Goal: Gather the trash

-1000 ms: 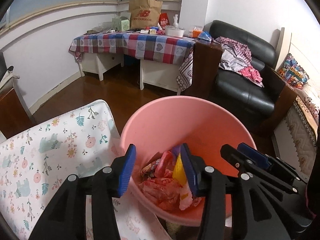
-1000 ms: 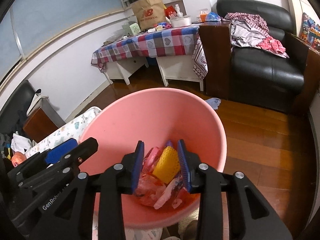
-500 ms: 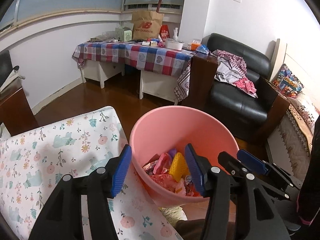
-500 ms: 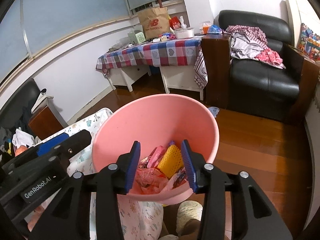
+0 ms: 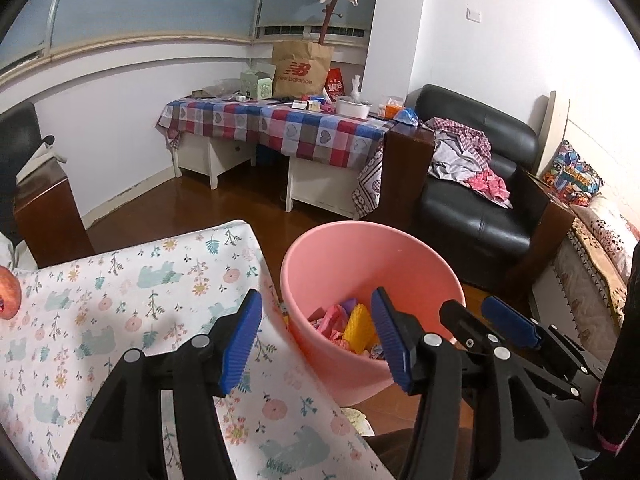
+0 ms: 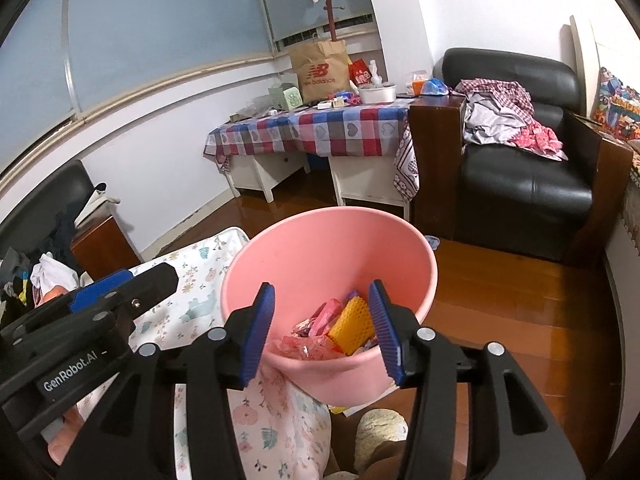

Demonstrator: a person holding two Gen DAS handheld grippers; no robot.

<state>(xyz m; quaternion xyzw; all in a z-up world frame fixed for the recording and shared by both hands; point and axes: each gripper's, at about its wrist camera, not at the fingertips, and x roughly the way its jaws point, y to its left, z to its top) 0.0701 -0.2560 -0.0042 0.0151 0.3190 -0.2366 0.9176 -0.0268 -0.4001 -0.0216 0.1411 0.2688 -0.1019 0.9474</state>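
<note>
both hand-held grippers [image 5: 316, 336] [image 6: 320, 328] rose, jaws just widened, empty, above upright pink bin [image 5: 372, 264].

The bin [image 5: 372, 256] is pink, with pink wrappers [image 6: 316, 320] and a yellow bumpy thing [image 6: 352, 324] inside. The cloth [image 5: 120, 304] beside it is white with flowers and blue-green bears. The far tablecloth [image 5: 280, 128] has red, blue and grey squares.

"new balance" on paper bag [image 5: 302, 69], "GenRobot.AI" on tool [image 6: 72, 372]

Blk hand-held gripper [image 5: 316, 336], blue ribbed pads [image 5: 241, 342], silver screws
</note>
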